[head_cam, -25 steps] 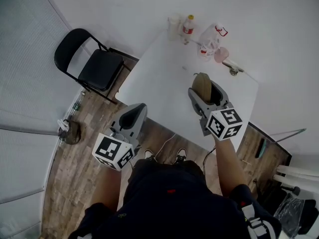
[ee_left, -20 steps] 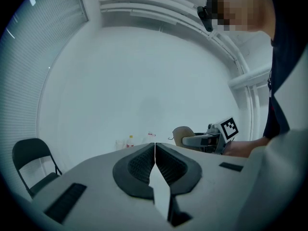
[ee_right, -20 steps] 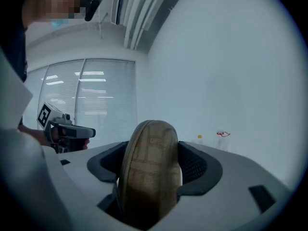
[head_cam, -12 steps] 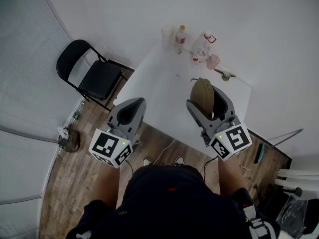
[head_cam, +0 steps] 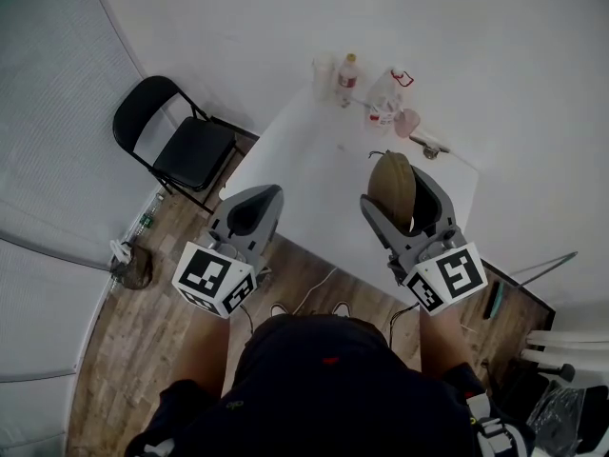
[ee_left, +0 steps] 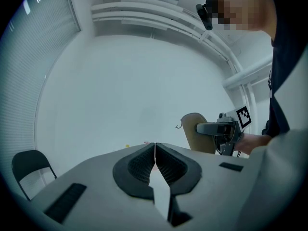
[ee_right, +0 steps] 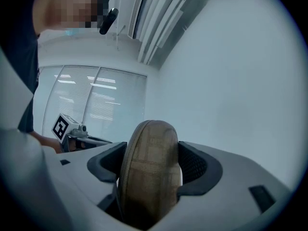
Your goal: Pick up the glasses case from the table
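Black folding chair [head_cam: 181,146] far left, on the wood floor [head_cam: 133,341]. Left claw [ee_left: 155,147]: closed, pads touching, nothing between them, hanging over the near left edge of the desk [head_cam: 314,160]. Bottles [head_cam: 348,72] sit at the desk's far edge. Right claw [ee_right: 151,160]: gripping the tan glasses case [head_cam: 392,188], both pads pressed on its sides. Case stands on edge, rounded end pointing away from the person, over the desk's right half.
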Available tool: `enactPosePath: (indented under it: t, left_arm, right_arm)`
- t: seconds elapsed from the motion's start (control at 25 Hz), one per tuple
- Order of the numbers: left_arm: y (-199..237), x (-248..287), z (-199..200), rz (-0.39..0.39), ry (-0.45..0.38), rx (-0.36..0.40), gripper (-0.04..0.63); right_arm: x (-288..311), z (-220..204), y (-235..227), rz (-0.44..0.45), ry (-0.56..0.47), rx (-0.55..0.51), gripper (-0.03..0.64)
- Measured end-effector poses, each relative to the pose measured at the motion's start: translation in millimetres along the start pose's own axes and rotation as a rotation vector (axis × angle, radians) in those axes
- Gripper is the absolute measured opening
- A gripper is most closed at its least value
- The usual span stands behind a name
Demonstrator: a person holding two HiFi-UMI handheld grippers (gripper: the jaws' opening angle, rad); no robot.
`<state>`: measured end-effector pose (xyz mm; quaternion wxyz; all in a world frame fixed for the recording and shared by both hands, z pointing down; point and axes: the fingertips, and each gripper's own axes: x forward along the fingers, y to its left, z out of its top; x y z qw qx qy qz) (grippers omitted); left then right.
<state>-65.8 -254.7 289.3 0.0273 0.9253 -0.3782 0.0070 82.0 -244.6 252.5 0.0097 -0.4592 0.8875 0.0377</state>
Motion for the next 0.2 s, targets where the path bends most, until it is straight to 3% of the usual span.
enactPosePath:
  t: [0.2]
  left_arm:
    - [3.1, -7.1, -0.6, 0.012, 0.002, -0.006, 0.023]
  right_arm:
    - [0.1, 2.0, 0.9, -0.004, 0.002, -0.001, 0.345]
